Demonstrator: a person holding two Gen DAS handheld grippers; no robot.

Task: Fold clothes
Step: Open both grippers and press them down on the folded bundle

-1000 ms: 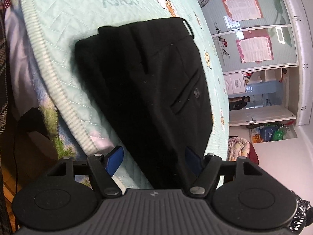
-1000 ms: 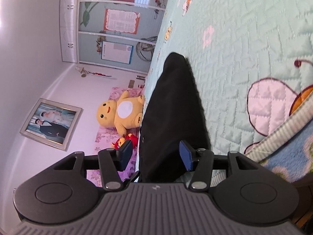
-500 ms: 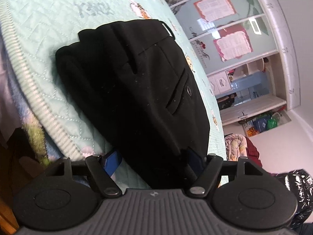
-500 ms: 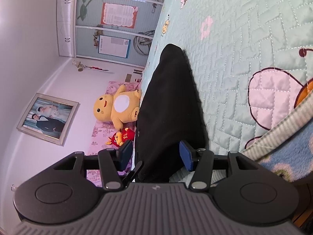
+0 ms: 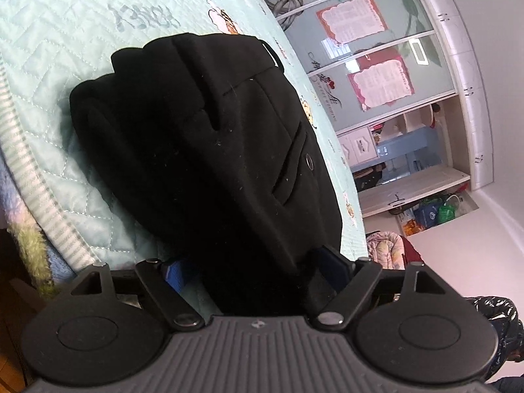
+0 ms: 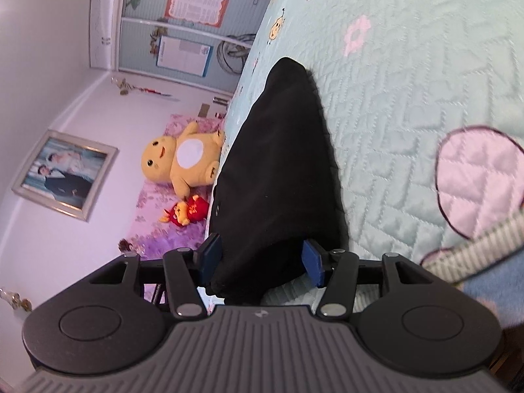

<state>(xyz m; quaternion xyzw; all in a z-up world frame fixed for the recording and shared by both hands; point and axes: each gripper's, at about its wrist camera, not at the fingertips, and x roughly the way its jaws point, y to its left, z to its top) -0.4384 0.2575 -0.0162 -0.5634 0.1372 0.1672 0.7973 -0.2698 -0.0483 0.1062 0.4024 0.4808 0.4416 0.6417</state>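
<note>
A pair of black trousers (image 5: 209, 150) lies folded on a mint quilted bedspread (image 5: 65, 26), back pocket and button facing up. My left gripper (image 5: 255, 268) is open, its blue-padded fingers (image 5: 175, 270) either side of the thick near end of the bundle. In the right wrist view the same trousers (image 6: 281, 170) run away from me as a dark ridge. My right gripper (image 6: 260, 257) is open, with the near end of the cloth between its fingers (image 6: 311, 258). Neither gripper clamps the fabric.
The bed's striped edge (image 5: 39, 177) and a blue fleece blanket lie at the left. A yellow plush toy (image 6: 183, 160) and a small red toy (image 6: 186, 211) sit on a pink sheet. Wardrobe doors with posters (image 5: 380, 78) and a framed photo (image 6: 64, 173) line the walls.
Both grippers have moved closer to the trousers' near end, so the cloth now fills more of the gap between the fingers. The trousers look more bunched and raised in the left wrist view.
</note>
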